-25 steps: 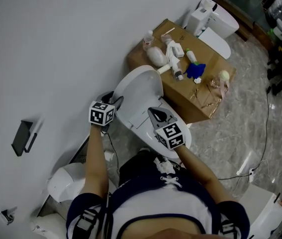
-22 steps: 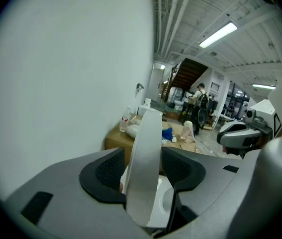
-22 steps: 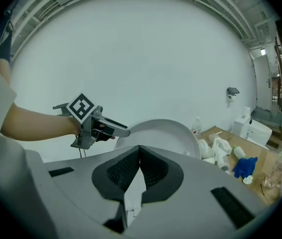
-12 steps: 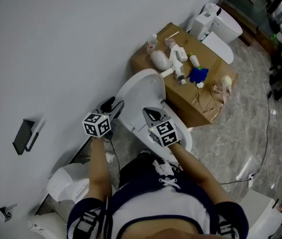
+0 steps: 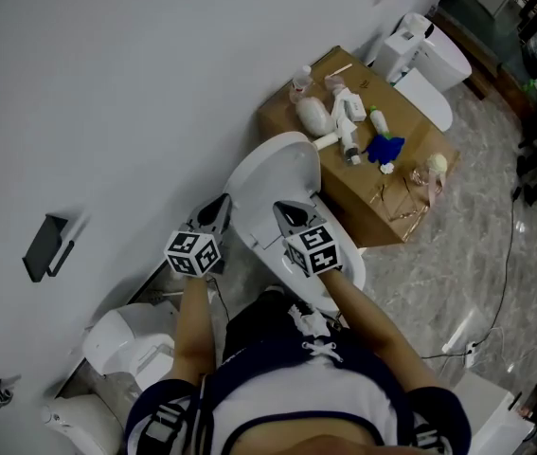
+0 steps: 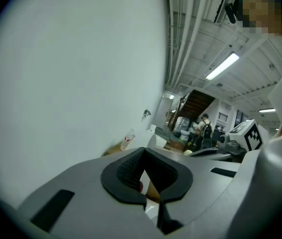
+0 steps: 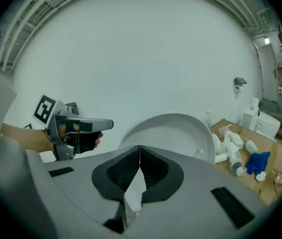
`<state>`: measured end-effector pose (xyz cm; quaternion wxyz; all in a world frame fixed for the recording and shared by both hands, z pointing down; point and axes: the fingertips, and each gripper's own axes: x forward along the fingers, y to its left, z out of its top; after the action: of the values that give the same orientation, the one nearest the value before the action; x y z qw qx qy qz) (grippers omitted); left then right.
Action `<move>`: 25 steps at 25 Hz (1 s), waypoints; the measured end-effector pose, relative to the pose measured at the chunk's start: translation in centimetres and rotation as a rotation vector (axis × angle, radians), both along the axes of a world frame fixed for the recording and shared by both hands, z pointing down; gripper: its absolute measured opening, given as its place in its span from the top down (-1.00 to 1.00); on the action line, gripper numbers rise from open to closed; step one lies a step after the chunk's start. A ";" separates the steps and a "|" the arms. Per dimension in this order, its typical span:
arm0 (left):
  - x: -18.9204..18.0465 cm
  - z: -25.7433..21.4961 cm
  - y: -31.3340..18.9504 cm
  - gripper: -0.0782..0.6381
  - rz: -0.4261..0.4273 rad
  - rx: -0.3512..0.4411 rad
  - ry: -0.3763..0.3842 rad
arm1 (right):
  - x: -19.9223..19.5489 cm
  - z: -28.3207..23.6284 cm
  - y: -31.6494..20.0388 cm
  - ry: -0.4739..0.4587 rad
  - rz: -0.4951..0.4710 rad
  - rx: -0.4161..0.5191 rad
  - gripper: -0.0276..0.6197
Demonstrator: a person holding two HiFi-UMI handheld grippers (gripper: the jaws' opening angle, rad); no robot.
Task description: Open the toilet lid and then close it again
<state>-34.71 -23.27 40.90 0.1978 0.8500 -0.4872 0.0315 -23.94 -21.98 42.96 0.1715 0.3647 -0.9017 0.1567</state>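
My left tool (image 6: 143, 149) has just been closing; its jaws now meet at the tips with nothing between them. In the head view it (image 5: 219, 205) sits just beside the left edge of the toilet lid (image 5: 273, 173), between the lid and the white wall (image 5: 107, 83). From the right gripper view I see a gap between it and the lid's rim. My right tool (image 7: 140, 147) also has its jaws pressed together and empty. It points at the lid's hollow inner face from close in. The toilet lid stands raised, leaning back toward the wall. The toilet bowl (image 5: 349, 265) shows beneath my right tool. Just beyond the toilet is a cardboard box (image 5: 382, 197) with bottles (image 5: 349, 121) lying on top.
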 end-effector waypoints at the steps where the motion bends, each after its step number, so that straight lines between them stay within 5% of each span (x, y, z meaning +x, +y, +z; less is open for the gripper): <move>1: 0.1 0.2 0.2 0.76 0.000 -0.006 0.004 | -0.1 0.0 -0.2 -0.007 0.001 -0.013 0.89; 12: -0.6 2.2 1.5 0.76 -0.050 -0.062 0.019 | -1.7 -0.4 -3.4 -0.072 0.010 -0.080 0.89; 25: -2.3 3.7 3.0 0.76 -0.079 -0.100 0.021 | -3.7 -1.5 -6.8 -0.280 0.072 -0.221 0.88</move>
<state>-36.97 -20.24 44.62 0.2462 0.8195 -0.5160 0.0390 -27.62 -28.78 41.51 0.0776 0.3501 -0.8804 0.3103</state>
